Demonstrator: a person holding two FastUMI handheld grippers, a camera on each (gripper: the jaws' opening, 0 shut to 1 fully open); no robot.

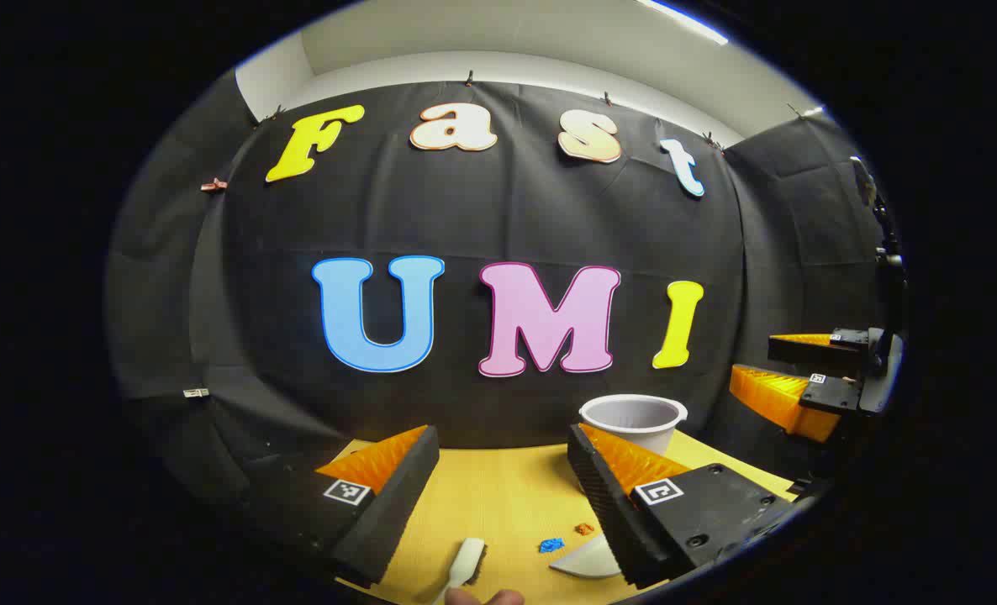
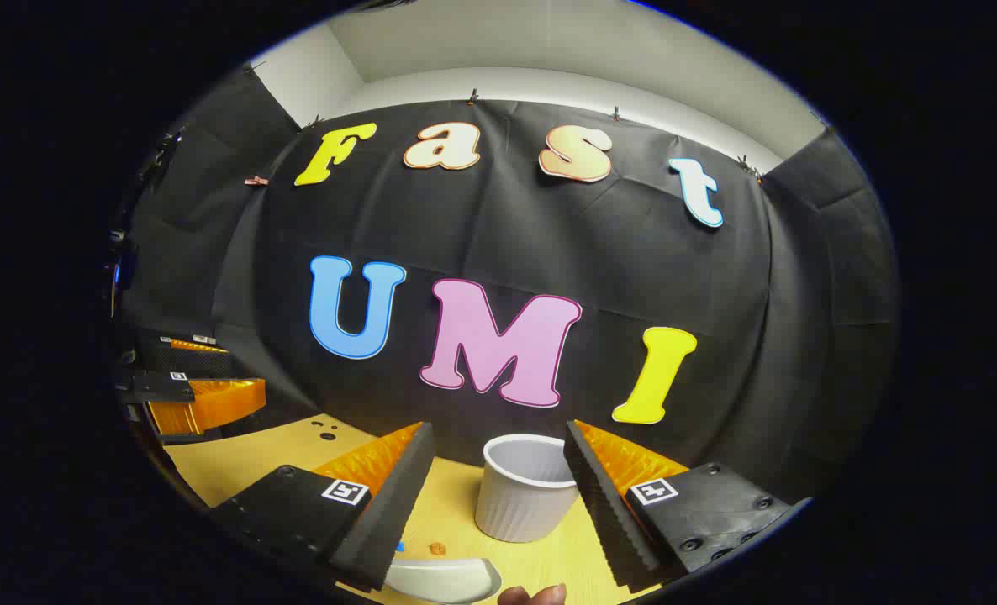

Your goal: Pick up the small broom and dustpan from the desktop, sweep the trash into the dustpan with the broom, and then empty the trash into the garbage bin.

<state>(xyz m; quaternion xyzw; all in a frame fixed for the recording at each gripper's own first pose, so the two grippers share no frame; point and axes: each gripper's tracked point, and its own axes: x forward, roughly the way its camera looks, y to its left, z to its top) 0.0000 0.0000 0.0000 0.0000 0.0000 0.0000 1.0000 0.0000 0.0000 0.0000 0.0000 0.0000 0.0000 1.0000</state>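
one broom [image 1: 467, 561], one dustpan [image 2: 443, 580], one garbage bin [image 2: 525, 497], two trash scraps [image 1: 551, 544] [image 1: 583, 528], two tools [image 1: 498, 496] [image 2: 498, 496]

Black cloth [image 1: 507, 227] hangs behind the yellow desktop [image 1: 498, 496], clips [image 1: 213, 184] pinning it up, white wall [image 2: 549, 50] above.

Yellow wooden desktop [image 1: 498, 496] bearing a white ribbed garbage bin [image 2: 525, 496] near the back wall, a white broom [image 1: 467, 561], a white dustpan [image 2: 444, 580], and blue [image 1: 551, 544] and orange [image 1: 583, 528] trash scraps.

text: none readable | tongs [image 1: 503, 496]: square coded markers only
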